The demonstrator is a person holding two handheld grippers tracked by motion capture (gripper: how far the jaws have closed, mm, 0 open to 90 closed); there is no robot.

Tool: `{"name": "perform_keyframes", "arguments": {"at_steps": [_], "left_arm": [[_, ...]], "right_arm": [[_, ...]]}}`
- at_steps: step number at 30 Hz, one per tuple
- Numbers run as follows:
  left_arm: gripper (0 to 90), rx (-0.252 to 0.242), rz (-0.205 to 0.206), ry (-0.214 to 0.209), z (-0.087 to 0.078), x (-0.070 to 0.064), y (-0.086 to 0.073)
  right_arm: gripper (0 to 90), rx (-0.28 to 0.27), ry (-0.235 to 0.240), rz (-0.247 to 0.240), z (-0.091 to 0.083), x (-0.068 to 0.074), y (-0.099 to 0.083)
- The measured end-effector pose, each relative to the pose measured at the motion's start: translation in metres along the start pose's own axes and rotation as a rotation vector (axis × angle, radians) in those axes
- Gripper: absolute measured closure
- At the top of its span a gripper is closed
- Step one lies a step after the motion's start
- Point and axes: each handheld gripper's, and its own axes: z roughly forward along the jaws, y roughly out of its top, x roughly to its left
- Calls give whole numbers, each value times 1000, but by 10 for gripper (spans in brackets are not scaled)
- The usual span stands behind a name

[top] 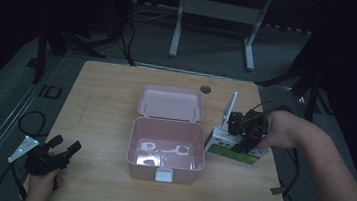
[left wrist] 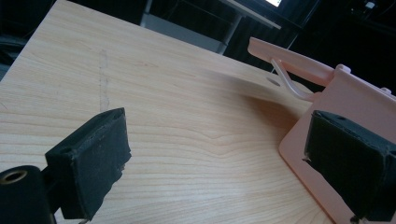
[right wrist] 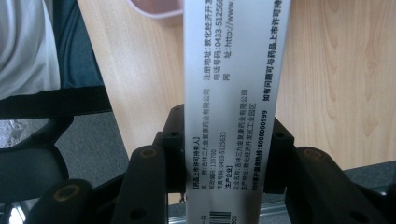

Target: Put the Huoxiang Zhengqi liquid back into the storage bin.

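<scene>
The right tongs (top: 246,138) clench a carton (right wrist: 233,93) just right of the open pink box (top: 166,152) on the bench (top: 107,88). It looks light, stiff and crushable; its narrow sides suit a grip. The left tongs (left wrist: 219,163), left of the box, gape empty.

Dim room, grey floor (top: 7,87), white desk frame (top: 215,14) beyond wooden table (top: 113,83)
</scene>
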Motion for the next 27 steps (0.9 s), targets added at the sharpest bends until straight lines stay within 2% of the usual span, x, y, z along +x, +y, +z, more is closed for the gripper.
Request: {"name": "perform_keyframes", "arguments": {"at_steps": [4, 9, 27], "left_arm": [[69, -1, 0, 1, 0, 0, 0], [69, -2, -1, -1, 0, 0, 0], [68, -7, -3, -1, -1, 1, 0]], "right_arm": [[618, 16, -13, -20, -7, 5, 10], [618, 1, -14, -29, -13, 7, 22], [617, 8, 3, -106, -8, 17, 74]]}}
